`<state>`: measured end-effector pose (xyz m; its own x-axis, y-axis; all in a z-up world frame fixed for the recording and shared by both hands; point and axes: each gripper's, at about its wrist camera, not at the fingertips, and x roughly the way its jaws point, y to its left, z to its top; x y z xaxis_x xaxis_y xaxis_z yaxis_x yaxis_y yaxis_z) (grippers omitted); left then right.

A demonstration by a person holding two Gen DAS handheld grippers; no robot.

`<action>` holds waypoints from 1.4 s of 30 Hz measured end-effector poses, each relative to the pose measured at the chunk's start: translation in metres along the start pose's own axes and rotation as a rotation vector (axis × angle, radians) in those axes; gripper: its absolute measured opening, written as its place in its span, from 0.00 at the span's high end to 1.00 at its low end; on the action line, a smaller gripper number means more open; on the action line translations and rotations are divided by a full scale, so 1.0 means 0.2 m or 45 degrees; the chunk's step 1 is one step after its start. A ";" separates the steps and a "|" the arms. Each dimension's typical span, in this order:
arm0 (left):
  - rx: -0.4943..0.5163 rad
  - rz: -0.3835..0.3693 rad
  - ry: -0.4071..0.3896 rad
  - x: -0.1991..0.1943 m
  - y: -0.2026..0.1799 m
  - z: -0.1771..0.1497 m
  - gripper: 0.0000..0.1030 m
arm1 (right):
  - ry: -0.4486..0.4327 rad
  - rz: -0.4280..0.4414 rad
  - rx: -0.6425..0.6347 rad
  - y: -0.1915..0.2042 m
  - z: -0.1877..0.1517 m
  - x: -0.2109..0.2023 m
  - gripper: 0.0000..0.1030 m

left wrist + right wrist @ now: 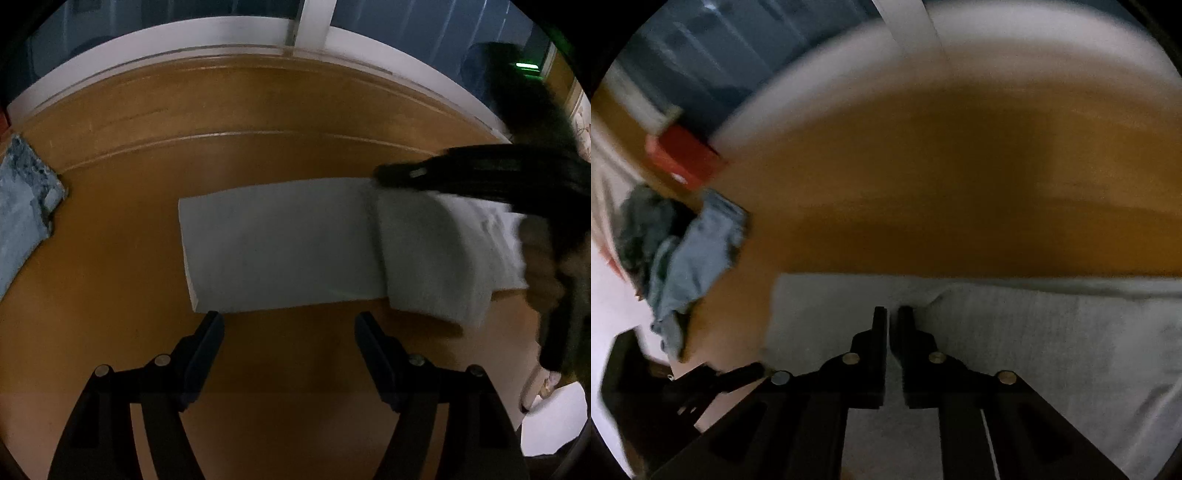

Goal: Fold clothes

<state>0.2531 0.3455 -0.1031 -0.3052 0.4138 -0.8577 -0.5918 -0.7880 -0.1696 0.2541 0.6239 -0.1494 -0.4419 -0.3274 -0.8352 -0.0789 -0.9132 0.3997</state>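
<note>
Item: towel (pixel 280 243), pale grey, flat on the table (pixel 258 110) as a long strip, with its right end turned up and over toward the middle as a rounded flap (pixel 432 254).

Step in hand (a judgement): a fold across the strip's length, half made; the flap is not yet laid down.

Right gripper (pixel 893 314): jaws nearly together over the towel, only a thin gap showing. In the left wrist view it sits at the flap's far corner; a pinch of cloth looks likely, but blur leaves that unsettled.

Left gripper (pixel 290 325): jaws wide apart, nothing between them, just short of the towel's near edge.

Next move calls for: carrying the flap across to meet the left end, edges matched, then letting go and pressing flat.

Also present: blue cloth (pixel 26 206) at the table's left; red box (pixel 683 155) beyond it.
</note>
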 end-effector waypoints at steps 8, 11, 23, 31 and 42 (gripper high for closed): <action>0.032 -0.020 0.002 -0.08 0.03 -0.07 0.31 | -0.211 0.000 0.069 -0.01 -0.09 -0.32 0.63; 0.029 -0.033 -0.009 -0.10 0.05 -0.06 0.31 | -0.300 -0.087 0.078 -0.08 -0.23 -0.49 0.57; 0.026 -0.045 -0.004 0.00 0.06 0.05 0.31 | -0.185 -0.364 0.257 -0.20 -0.59 -0.41 0.57; 0.017 -0.052 -0.024 0.01 0.11 0.04 0.31 | -0.270 -0.328 0.152 -0.13 -0.56 -0.54 0.98; -0.086 -0.012 -0.040 -0.03 0.27 -0.02 0.31 | -0.371 0.060 -0.152 0.49 -0.17 -0.55 0.98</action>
<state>0.2258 0.2982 -0.1101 -0.3239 0.4346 -0.8404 -0.5433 -0.8126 -0.2108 0.3256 0.5626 -0.0307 -0.6815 -0.3023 -0.6665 0.0455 -0.9264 0.3737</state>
